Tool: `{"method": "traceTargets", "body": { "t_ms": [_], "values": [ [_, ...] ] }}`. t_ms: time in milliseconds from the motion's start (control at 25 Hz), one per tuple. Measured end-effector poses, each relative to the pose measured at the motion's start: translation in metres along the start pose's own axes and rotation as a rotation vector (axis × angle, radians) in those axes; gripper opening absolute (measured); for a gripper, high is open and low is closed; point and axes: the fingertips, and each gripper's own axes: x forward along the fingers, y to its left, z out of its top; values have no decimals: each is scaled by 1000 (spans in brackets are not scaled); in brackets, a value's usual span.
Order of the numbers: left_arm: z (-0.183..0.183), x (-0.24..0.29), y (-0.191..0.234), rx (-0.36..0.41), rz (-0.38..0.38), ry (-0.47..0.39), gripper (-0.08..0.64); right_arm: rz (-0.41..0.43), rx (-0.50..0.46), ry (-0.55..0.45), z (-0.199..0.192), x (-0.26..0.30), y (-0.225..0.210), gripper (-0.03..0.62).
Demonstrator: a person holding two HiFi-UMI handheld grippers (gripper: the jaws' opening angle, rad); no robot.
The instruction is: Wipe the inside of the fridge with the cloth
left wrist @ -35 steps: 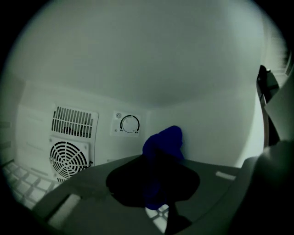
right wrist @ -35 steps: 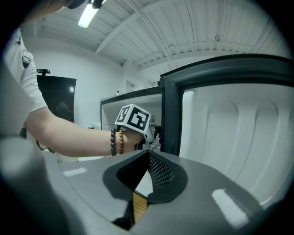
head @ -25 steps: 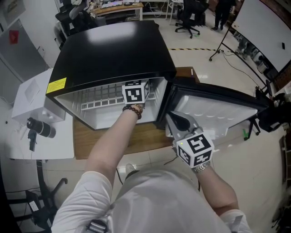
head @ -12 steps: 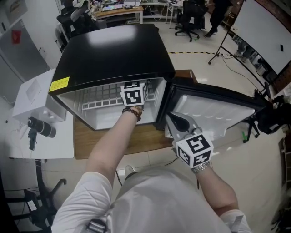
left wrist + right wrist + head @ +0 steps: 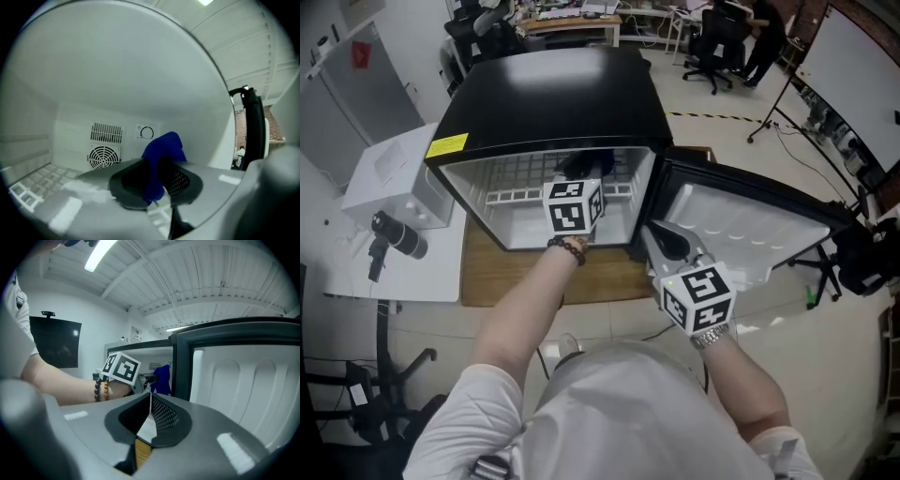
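Crumpled blue cloth (image 5: 162,146) in left hand-held gripper (image 5: 155,183) — smooth white fridge (image 5: 117,79)

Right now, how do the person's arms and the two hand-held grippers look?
The left hand-held gripper and the right hand-held gripper each have a smooth grey body, dark jaws with dotted inner faces, and a white cube with black square markers. The left wrist wears a bead bracelet, the right a silvery watch. The shirt has short pale sleeves.

Fridge (image 5: 117,89) floor behind left tool (image 5: 152,182)
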Motion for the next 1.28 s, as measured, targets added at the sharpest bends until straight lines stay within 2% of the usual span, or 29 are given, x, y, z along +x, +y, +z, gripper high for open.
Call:
{"method": "traceTargets", "body": {
  "t_ms": [240, 440, 680, 840, 1040, 1280],
  "values": [
    [-3, -54, -11, 12, -11, -2, 61, 63, -9, -9, 5, 4, 9, 37],
    [-10, -98, -21, 27, -62, 2, 64, 126, -30, -11, 6, 14, 18, 86],
    [-22, -150, -36, 46, -177, 5, 67, 242, -73, 5, -2, 19, 40, 142],
    [-33, -182, -41, 27, -269, 16, 74, 347, -100, 25, -11, 24, 60, 166],
    [-44, -209, -37, 11, -398, 58, 75, 475, -151, 61, -23, 35, 92, 169],
    [-57, -225, -19, -18, -508, 120, 75, 583, -179, 91, -38, 55, 126, 169]
  ]
}}
